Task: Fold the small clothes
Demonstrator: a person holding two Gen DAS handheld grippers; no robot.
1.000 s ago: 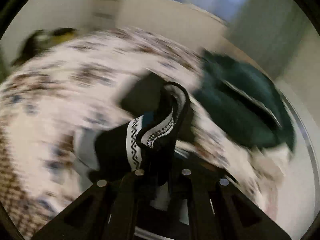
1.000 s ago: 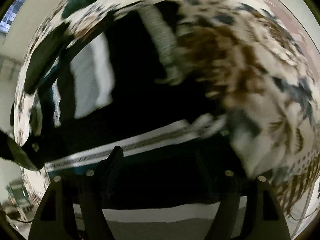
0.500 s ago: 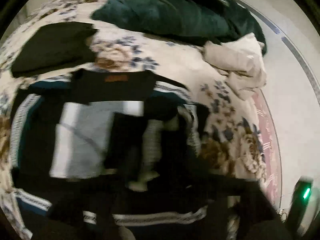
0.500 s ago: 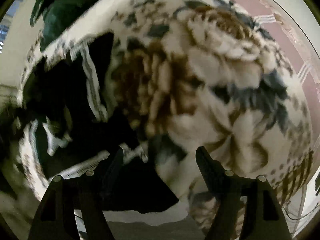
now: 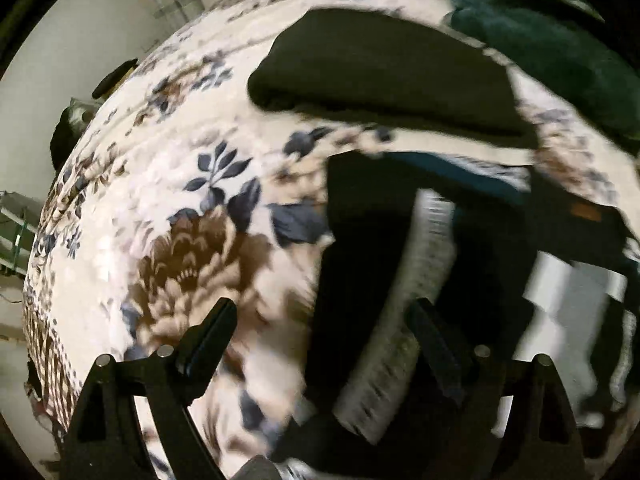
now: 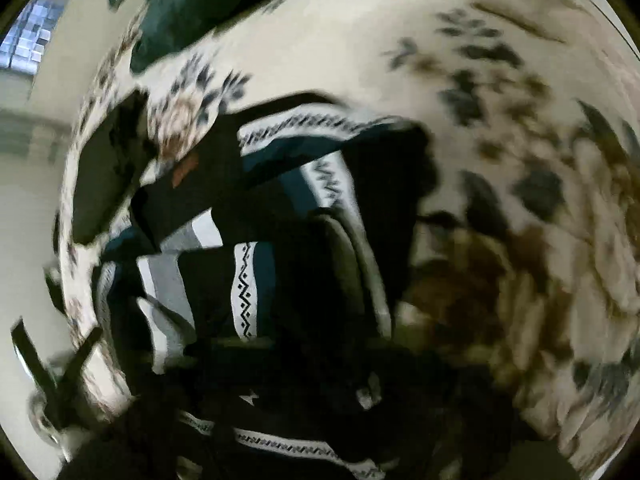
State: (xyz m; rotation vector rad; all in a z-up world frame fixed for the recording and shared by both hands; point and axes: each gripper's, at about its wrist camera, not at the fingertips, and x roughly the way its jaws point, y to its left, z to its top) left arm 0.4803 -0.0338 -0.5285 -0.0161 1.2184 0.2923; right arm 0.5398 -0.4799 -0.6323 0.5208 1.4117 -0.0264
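One patterned black sweater (image 5: 472, 240) at right, one folded black garment (image 5: 384, 68) at top, one dark green blanket (image 5: 560, 36) upper right, one floral bedspread (image 5: 168, 208).

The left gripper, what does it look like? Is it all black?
Yes, mostly. The left gripper has two matte black fingers that taper to slanted tips. Each one sits on a triangular black bracket with a cut-out hole. Four small round silver bolt heads dot the tops. No cables, labels or sleeves show.
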